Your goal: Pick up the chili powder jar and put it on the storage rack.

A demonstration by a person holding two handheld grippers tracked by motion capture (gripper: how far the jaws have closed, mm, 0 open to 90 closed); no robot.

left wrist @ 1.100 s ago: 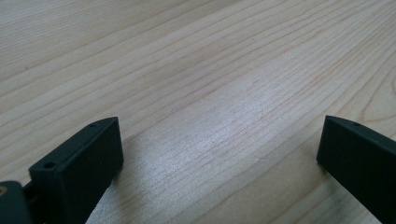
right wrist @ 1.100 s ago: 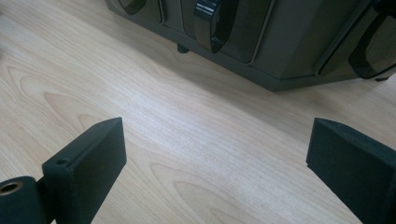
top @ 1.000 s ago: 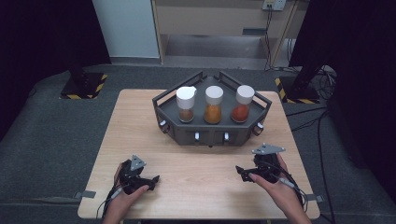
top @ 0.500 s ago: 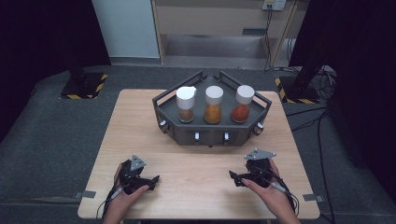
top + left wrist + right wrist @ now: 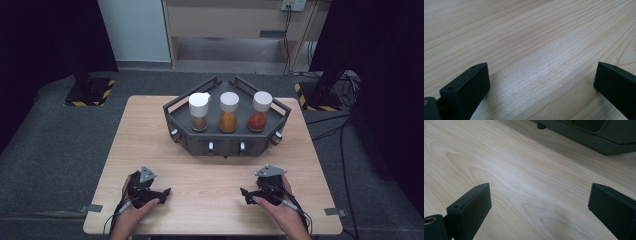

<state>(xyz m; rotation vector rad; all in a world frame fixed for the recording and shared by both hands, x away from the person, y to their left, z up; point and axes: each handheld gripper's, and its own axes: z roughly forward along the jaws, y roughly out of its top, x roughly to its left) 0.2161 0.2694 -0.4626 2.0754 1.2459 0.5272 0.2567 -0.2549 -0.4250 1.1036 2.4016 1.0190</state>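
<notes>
The right gripper (image 5: 248, 193) has slid left and nearer the table (image 5: 150, 130) edge; the left gripper (image 5: 161, 194) rests unmoved; both jaws gape wide, empty. Three jars (image 5: 229, 112) stand in the rack (image 5: 225, 142), well apart; approach level, squaring jaws around one jar.

Count, relative to the rack (image 5: 181, 114):

- Rack: 1, dark, on the table (image 5: 140, 135).
- Jars: 3, white-capped, in a row inside the rack: brown jar (image 5: 199, 112) at its left end, orange jar (image 5: 228, 112) at its middle, red jar (image 5: 261, 111) at its right end.
- Grippers: 2, near of the rack: left gripper (image 5: 161, 193), right gripper (image 5: 246, 193); jaws apart, nothing between.
- Hands: 2, one per gripper.
</notes>
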